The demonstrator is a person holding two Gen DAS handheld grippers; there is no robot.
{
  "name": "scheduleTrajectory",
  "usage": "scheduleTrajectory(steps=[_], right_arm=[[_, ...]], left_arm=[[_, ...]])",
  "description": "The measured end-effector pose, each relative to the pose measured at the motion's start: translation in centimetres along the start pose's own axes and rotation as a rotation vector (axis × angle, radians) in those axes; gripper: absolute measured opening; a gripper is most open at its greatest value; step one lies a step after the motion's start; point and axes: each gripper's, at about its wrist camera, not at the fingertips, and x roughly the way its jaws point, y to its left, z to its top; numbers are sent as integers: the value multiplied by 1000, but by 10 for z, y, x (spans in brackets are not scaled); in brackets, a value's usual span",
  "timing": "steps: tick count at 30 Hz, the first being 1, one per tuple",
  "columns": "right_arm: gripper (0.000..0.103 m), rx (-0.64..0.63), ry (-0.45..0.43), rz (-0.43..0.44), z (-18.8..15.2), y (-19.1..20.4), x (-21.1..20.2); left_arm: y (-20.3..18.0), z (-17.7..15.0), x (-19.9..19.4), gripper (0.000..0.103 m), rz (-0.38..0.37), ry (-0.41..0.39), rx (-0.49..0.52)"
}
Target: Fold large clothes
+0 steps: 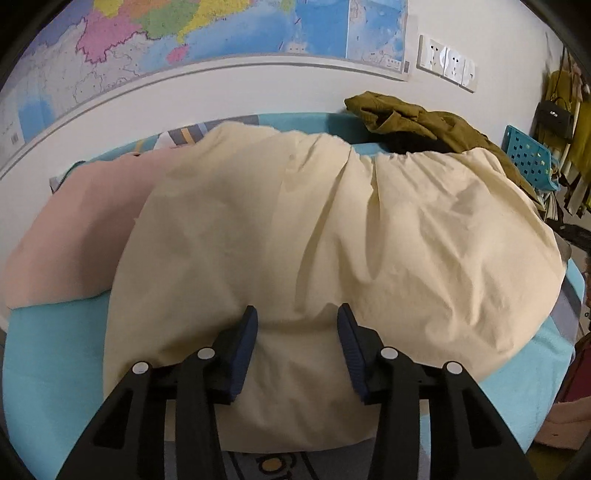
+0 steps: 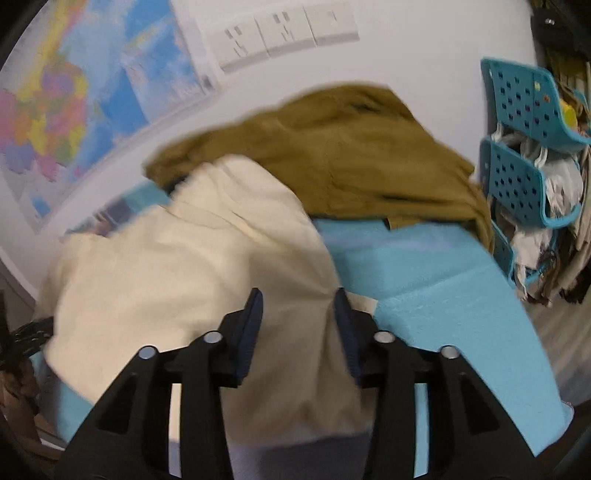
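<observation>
A large cream garment [image 1: 332, 229] lies spread and wrinkled across the turquoise bed sheet [image 1: 48, 350]. My left gripper [image 1: 297, 314] hovers over its near edge, jaws apart, with cloth showing under the gap and no pad pressing on it. In the blurred right wrist view the same cream garment [image 2: 166, 258] lies bunched, and a gathered fold runs between the fingers of my right gripper [image 2: 297, 295]. Its jaws stand apart, and the fold brushes the right finger [image 2: 341, 314] without being pinched. An olive garment [image 1: 406, 118] [image 2: 351, 155] lies crumpled behind, against the wall.
A pink garment [image 1: 81, 229] lies at the left, partly under the cream one. A map [image 1: 184, 29] and wall sockets [image 1: 447, 62] are on the wall. A blue perforated basket rack [image 2: 524, 110] stuffed with cloth stands at the right, beside hanging clothes and a black bag [image 1: 554, 118].
</observation>
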Motion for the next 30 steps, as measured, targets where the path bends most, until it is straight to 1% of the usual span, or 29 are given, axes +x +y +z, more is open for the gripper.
scheduleTrajectory(steps=[2,3,4,5,6,7,9,10,12,14,15,16,18,19,21,22,24,27,28,29,30], right_arm=[[45,-40,-27,77,-1,15,-14],[47,-78,-26,109,-2,26,-20],[48,-111,-19,120,-5,35,-21],[47,-140,-10,118,-9,41,-21],[48,-181,19,113,-15,49,-14],[47,-197,39,96,-20,51,-8],[46,-169,91,32,-26,43,12],[45,-131,102,38,-29,35,20],[46,-108,102,30,-29,33,21],[49,-126,85,-1,-24,44,16],[49,-136,69,4,-23,50,11],[50,-159,37,35,-20,61,3],[51,-196,5,79,-14,74,-5],[52,-231,-10,113,-12,89,-8],[53,-281,-10,161,-11,108,-8],[53,-307,4,211,-13,121,-2],[54,-334,40,245,-17,137,12],[55,-363,113,247,-28,150,34],[59,-371,157,225,-32,153,46],[61,-382,183,213,-35,155,52],[62,-378,183,216,-35,155,52]], left_arm=[[-1,1,-1,45,2,-1,0],[-1,1,1,45,1,-3,-1],[-2,2,1,47,-1,-7,-1],[-2,3,1,48,-3,-10,1],[-3,3,2,49,-1,-12,2],[-4,3,2,50,-2,-11,0],[-4,2,3,50,0,-10,-7],[-2,0,1,50,0,-12,-8],[-3,0,1,51,13,-14,-5],[-6,0,-2,58,24,-24,-6],[-8,0,-4,59,32,-33,-5],[-10,-1,-6,60,35,-40,-4],[-12,0,-7,61,34,-43,-4],[-14,0,-8,61,37,-45,-5],[-16,0,-10,62,27,-51,-3],[-16,1,-11,62,24,-52,-5],[-17,0,-11,62,19,-54,-2],[-18,-1,-9,64,24,-40,-9],[-18,-1,-8,64,23,-36,-13],[-17,-2,-8,64,22,-32,-17],[-16,-3,-8,65,22,-30,-22]])
